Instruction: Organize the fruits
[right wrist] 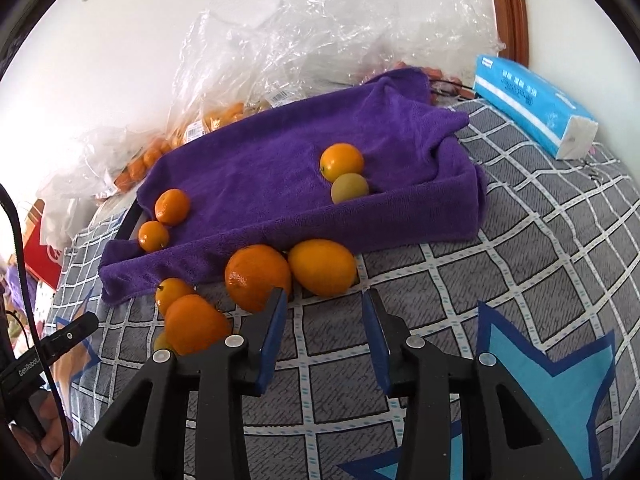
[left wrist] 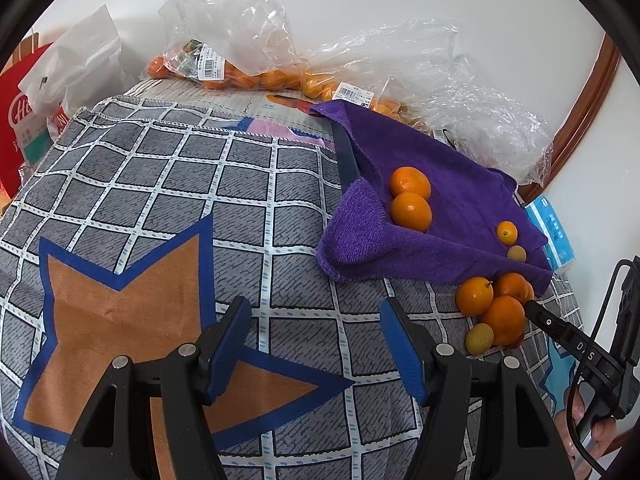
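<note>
A purple towel (right wrist: 280, 160) is draped over a tray and holds two oranges (right wrist: 172, 206) at its left end. An orange fruit (right wrist: 342, 161) and a greenish one (right wrist: 349, 188) lie at its right end. Several more oranges (right wrist: 258, 276) and a yellow-orange fruit (right wrist: 322, 267) lie loose on the checked cloth (right wrist: 520, 280) in front of the towel. My right gripper (right wrist: 325, 300) is open just short of that fruit, with nothing between its fingers. My left gripper (left wrist: 315, 304) hangs open over the cloth, left of the loose pile (left wrist: 503, 320), and holds nothing.
Crumpled clear plastic bags (left wrist: 240, 20) with small oranges lie along the wall behind the towel. A blue tissue pack (right wrist: 532, 104) sits at the back right and a red bag (left wrist: 20, 120) at the far left. A hand (left wrist: 588, 432) grips the right tool.
</note>
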